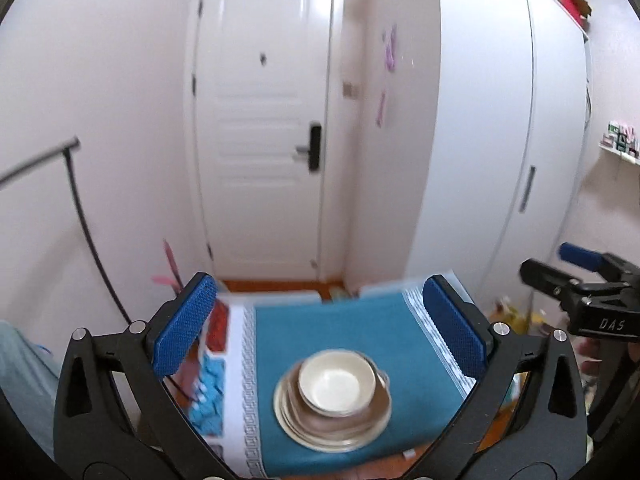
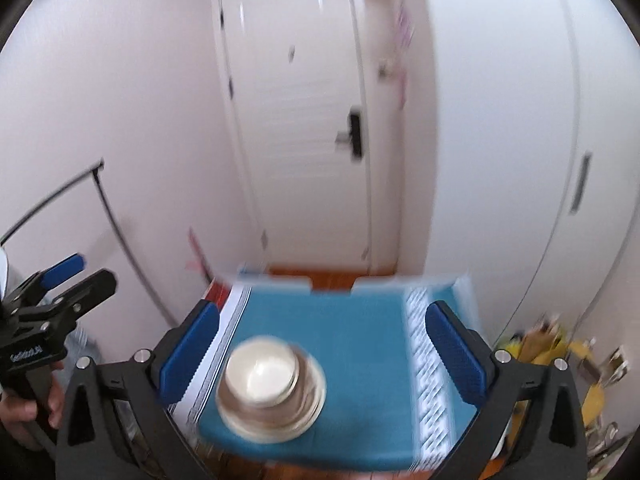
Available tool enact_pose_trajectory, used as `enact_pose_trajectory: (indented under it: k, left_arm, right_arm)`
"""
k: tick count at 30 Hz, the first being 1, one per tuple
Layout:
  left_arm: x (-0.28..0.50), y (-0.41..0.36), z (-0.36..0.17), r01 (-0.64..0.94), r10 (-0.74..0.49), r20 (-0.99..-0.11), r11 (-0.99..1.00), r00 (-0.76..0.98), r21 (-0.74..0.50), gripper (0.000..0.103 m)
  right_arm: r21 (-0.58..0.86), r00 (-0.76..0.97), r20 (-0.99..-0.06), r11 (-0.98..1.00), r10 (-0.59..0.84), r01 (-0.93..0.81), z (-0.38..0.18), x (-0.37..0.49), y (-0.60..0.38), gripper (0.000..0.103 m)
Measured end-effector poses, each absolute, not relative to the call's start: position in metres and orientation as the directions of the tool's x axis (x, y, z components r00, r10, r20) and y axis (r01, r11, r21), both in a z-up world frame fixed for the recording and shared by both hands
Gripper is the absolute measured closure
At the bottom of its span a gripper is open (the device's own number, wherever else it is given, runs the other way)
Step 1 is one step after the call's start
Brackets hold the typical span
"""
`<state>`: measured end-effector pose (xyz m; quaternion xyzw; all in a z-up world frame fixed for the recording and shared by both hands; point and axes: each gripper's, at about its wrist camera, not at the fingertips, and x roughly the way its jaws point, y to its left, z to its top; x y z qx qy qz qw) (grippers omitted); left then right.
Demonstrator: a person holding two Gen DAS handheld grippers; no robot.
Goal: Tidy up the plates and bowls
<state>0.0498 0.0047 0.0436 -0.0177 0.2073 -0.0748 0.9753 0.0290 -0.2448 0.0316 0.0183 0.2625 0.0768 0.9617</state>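
A stack of cream plates (image 1: 308, 428) with a cream bowl (image 1: 338, 384) nested on top stands on the teal cloth (image 1: 340, 328) of a small table. In the left wrist view my left gripper (image 1: 320, 284) hangs above and behind the stack, open, with nothing between its blue pads (image 1: 188, 328). My right gripper (image 1: 580, 280) shows at that view's right edge. In the blurred right wrist view the bowl (image 2: 262, 378) and plates (image 2: 276, 420) lie low between the open, empty jaws of the right gripper (image 2: 323, 308). My left gripper (image 2: 60, 280) is at the left there, held by a hand (image 2: 24, 408).
A white door (image 1: 264, 120) stands beyond the table and a tall white wardrobe (image 1: 500, 120) to the right. A black rack rail (image 1: 80, 200) runs along the left wall. Red and blue packages (image 1: 208, 392) lie left of the cloth. Yellow clutter (image 2: 560, 352) sits on the floor at right.
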Motion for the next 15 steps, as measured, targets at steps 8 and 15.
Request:
enact_pose_trajectory:
  k: [8, 15]
  left_arm:
    - [0.029, -0.001, 0.053, 0.108, -0.118, -0.349, 0.993, 0.930, -0.049, 0.000]
    - [0.022, 0.001, 0.055, 0.104, -0.112, -0.340, 0.994, 0.934, -0.042, 0.000]
  right_arm:
    - [0.032, 0.889, -0.442, 0.993, 0.119, -0.117, 0.042, 0.014, -0.237, 0.000]
    - [0.042, 0.896, -0.431, 0.995, 0.104, -0.096, 0.045, 0.008, -0.242, 0.000]
